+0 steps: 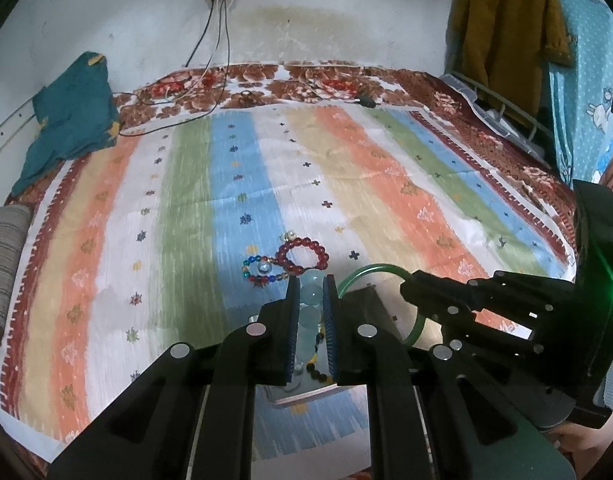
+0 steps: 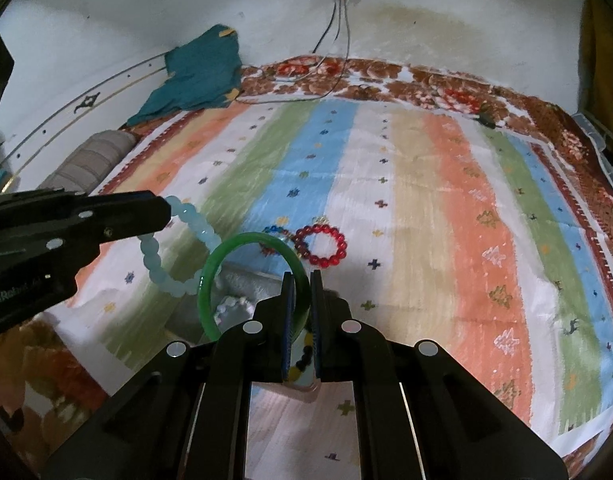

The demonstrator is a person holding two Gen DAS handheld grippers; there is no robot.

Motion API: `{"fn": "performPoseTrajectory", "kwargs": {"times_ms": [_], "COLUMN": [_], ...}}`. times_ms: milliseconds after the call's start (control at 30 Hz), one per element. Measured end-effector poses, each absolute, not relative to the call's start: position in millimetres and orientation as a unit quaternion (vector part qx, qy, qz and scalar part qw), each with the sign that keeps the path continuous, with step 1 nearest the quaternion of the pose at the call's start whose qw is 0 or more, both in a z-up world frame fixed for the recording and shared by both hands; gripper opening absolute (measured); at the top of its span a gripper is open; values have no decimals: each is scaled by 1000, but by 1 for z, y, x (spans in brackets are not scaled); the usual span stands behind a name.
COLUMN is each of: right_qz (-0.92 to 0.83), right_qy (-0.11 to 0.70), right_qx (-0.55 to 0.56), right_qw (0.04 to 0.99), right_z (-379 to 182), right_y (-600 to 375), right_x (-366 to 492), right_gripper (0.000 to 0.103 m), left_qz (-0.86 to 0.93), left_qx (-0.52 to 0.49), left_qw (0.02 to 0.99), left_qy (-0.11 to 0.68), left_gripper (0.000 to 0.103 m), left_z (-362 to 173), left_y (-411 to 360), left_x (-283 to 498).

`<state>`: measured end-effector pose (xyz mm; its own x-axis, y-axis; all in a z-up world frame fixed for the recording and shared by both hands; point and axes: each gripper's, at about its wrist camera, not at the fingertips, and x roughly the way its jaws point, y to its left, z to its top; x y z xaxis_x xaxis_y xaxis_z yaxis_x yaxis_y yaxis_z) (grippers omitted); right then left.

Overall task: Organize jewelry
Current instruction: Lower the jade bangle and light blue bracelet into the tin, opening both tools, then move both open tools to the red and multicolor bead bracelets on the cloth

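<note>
My left gripper (image 1: 311, 282) is shut on a pale aqua bead bracelet (image 1: 312, 292), which hangs from it in the right wrist view (image 2: 162, 268). My right gripper (image 2: 302, 280) is shut on a green bangle (image 2: 226, 256), also seen in the left wrist view (image 1: 370, 269). Both are held above a wooden jewelry box (image 2: 298, 394) with dark beads inside. A red bead bracelet (image 1: 306, 254) (image 2: 322, 246) and a multicolour bead bracelet (image 1: 260, 270) (image 2: 274, 232) lie on the striped bedspread just beyond the grippers.
The striped bedspread (image 1: 346, 184) covers a bed against a white wall. A teal cloth (image 1: 72, 120) lies at the far left corner. Cables (image 1: 210, 60) hang from a wall socket onto the bed. A grey rolled pillow (image 2: 90, 160) lies at the left edge.
</note>
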<state>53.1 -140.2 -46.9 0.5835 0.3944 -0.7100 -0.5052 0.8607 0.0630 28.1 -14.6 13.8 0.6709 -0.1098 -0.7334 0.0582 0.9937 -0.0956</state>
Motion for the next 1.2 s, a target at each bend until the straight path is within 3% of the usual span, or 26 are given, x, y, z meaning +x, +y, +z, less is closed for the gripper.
{"fn": "performPoseTrajectory", "kwargs": {"times_ms": [33, 67, 100, 133, 200, 367, 1200], "right_qz": [256, 257, 258, 256, 245, 234, 217], "right_qy": [384, 391, 397, 398, 395, 397, 428], "right_qx": [-72, -69, -68, -65, -56, -41, -50], "right_qw": [884, 881, 878, 879, 884, 886, 876], "right_z": [-48, -50, -52, -52, -51, -50, -64], "right_y": [-140, -140, -140, -140, -145, -153, -144], "right_x": [53, 55, 56, 57, 60, 67, 120], "right_gripper": [9, 11, 13, 15, 37, 45, 71], "left_qz": [-46, -45, -43, -40, -33, -8, 59], "left_qx": [-32, -33, -34, -33, -32, -44, -22], "left_qw": [914, 914, 914, 915, 915, 913, 884], "left_qy": [403, 403, 401, 401, 402, 405, 463], "left_gripper": [18, 30, 34, 35, 37, 50, 70], "left_z": [14, 14, 15, 15, 14, 12, -24], "left_y": [-14, -14, -13, -13, -10, 2, 30], "left_x": [28, 27, 26, 27, 29, 35, 102]}}
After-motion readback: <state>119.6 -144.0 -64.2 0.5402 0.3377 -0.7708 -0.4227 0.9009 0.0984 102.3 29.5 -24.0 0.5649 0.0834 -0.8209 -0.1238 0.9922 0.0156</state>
